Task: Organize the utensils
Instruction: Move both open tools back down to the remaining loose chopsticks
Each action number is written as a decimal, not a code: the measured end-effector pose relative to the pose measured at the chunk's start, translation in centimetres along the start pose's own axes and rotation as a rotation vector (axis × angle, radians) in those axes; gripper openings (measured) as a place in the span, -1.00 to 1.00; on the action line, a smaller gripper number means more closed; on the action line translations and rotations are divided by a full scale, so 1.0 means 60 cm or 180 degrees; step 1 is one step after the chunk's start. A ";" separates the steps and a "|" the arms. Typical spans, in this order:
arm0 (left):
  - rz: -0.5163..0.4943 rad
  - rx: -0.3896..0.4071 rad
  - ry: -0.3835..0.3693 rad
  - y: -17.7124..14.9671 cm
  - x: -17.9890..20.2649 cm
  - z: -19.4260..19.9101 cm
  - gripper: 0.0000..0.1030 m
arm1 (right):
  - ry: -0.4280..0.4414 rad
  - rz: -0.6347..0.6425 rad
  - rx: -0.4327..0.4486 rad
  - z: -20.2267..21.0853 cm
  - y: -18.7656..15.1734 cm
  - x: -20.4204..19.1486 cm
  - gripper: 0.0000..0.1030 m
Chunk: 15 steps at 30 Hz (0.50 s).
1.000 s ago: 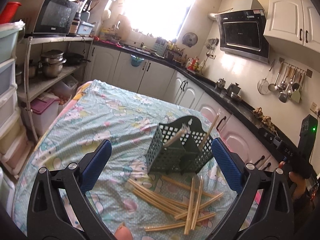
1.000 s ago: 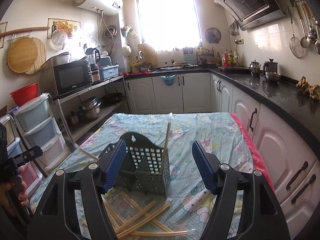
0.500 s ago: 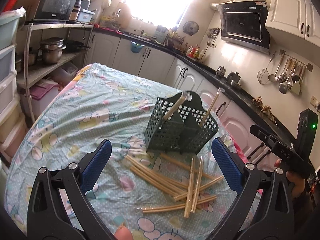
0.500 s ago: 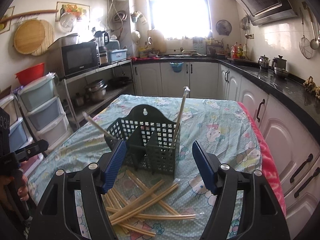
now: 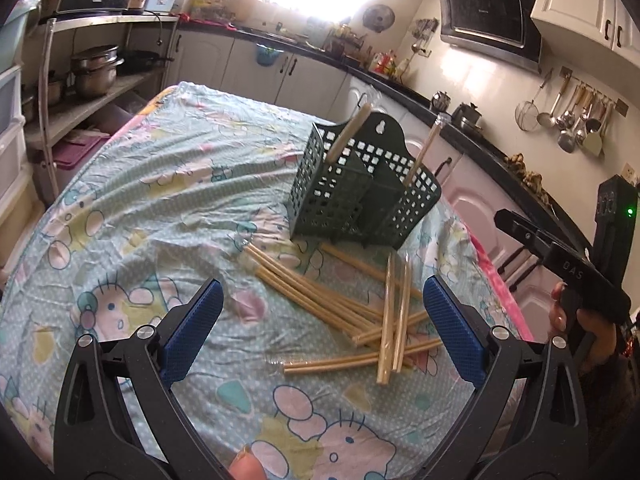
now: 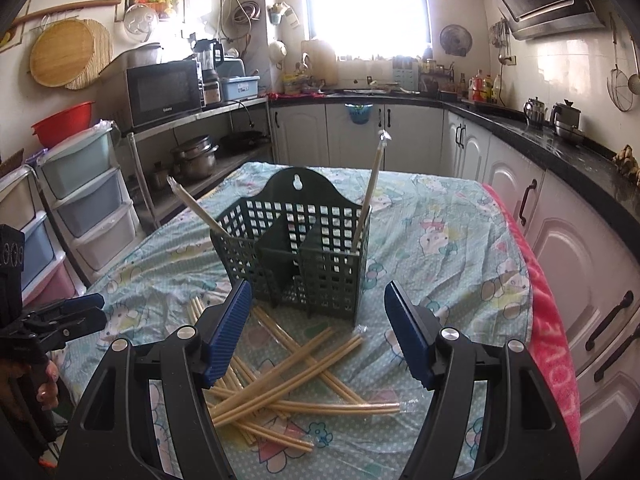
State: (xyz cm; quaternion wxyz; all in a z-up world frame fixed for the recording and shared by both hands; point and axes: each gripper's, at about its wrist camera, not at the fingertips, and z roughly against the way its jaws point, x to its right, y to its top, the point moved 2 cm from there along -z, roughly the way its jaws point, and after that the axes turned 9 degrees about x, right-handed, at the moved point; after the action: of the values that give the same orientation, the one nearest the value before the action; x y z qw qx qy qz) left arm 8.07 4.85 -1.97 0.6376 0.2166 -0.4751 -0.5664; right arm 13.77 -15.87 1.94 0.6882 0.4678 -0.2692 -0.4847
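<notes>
A dark green slotted utensil basket (image 5: 360, 196) (image 6: 296, 256) stands upright on the table, with two wrapped chopsticks (image 5: 347, 136) (image 6: 370, 192) leaning in its compartments. Several loose chopsticks (image 5: 344, 304) (image 6: 280, 384) lie crossed in a pile on the cloth in front of it. My left gripper (image 5: 322, 284) hangs open above the pile's near side, nothing between its blue pads (image 5: 196, 320). My right gripper (image 6: 317, 286) is also open and empty, just short of the basket over the pile. Each view catches the other gripper at its edge (image 5: 560, 256) (image 6: 60, 316).
The table wears a pale cartoon-print cloth (image 5: 160, 184) with a red towel (image 6: 552, 344) along its right edge. Black counters with white cabinets (image 6: 560, 208) run close on the right. A metal rack with pots (image 6: 196, 156) and plastic drawers (image 6: 84, 200) stand on the left.
Both grippers have sunk and tipped down toward the table, so the basket and the chopstick pile sit higher and larger in view. The jaws stay equally wide; nothing on the table moved.
</notes>
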 end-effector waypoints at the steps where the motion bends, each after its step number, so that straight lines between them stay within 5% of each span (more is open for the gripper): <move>1: -0.0028 -0.0023 0.0001 -0.003 0.002 -0.001 0.79 | 0.0003 -0.0007 -0.0010 -0.001 -0.002 0.001 0.29; 6: -0.0023 -0.0213 -0.0034 -0.027 0.000 -0.010 0.79 | -0.0001 -0.0010 -0.0048 -0.007 -0.010 0.004 0.29; 15: 0.0252 -0.0733 -0.0114 -0.087 -0.020 -0.039 0.19 | -0.0082 0.0020 -0.0114 -0.022 -0.024 0.016 0.29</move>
State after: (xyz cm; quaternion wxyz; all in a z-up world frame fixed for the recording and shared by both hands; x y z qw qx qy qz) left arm 7.48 3.98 -7.69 0.6714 0.1128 -0.4265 -0.5954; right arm 14.63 -16.36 0.01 0.6945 0.4483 -0.2708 -0.4933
